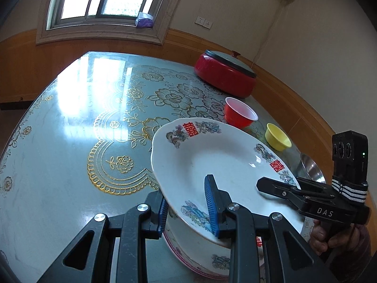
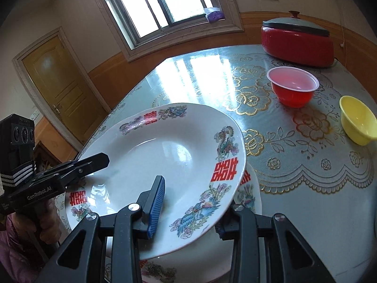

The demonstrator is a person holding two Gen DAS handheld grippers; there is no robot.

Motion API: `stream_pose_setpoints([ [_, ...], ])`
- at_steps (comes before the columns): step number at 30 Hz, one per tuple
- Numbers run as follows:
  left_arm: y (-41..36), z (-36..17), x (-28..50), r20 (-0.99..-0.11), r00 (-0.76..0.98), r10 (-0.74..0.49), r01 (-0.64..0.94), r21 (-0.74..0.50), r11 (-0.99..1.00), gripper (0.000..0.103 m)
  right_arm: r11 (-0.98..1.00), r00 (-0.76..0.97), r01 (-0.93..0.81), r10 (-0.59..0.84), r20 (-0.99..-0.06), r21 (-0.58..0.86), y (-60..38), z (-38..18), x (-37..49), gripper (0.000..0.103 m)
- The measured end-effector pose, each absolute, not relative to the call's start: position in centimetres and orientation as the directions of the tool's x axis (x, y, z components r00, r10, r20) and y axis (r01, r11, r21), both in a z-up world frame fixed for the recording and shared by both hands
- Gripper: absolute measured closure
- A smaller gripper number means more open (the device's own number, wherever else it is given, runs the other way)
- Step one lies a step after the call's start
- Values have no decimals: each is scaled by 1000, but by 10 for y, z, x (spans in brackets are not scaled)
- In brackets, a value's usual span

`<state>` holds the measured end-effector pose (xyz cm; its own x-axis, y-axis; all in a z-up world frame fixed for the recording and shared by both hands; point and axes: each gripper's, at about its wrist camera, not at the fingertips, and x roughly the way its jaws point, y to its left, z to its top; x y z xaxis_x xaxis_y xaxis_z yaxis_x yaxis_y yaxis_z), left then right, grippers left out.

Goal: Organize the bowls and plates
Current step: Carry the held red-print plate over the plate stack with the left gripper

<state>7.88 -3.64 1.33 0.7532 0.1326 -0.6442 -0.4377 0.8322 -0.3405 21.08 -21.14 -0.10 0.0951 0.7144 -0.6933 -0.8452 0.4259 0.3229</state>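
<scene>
A white plate [image 1: 212, 160] with red characters and bird motifs hangs tilted above the table, carried by both grippers. My left gripper [image 1: 187, 210] is shut on its near rim, one blue pad on top and one underneath. My right gripper [image 2: 188, 217] is shut on the opposite rim in the same way. Each gripper shows in the other's view: the right gripper [image 1: 266, 186] and the left gripper [image 2: 94, 162], each with a hand on its handle. A second patterned plate [image 2: 249, 195] lies directly beneath the held plate [image 2: 165, 160], mostly hidden by it.
A red plastic bowl [image 2: 293, 86] and a yellow bowl [image 2: 358, 120] stand on the floral glass-topped table [image 1: 70, 122]. A red lidded pot [image 2: 297, 42] sits at the far corner. A metal bowl [image 1: 311, 167] shows behind the right gripper. Walls border the table's far sides.
</scene>
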Motion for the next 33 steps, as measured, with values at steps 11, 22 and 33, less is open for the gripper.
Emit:
stream_pose_setpoints([
  [11, -57, 12, 79, -659, 741, 125, -424, -316, 849, 73, 432, 77, -829, 716, -694, 354, -234, -10, 210, 67],
  [22, -66, 4, 81, -676, 731, 95, -405, -317, 858, 73, 441, 65, -823, 700, -711, 359, -245, -15, 208, 67],
  [33, -63, -5, 72, -687, 722, 76, -409, -336, 848, 72, 412, 21, -835, 687, -727, 365, -245, -22, 205, 67],
])
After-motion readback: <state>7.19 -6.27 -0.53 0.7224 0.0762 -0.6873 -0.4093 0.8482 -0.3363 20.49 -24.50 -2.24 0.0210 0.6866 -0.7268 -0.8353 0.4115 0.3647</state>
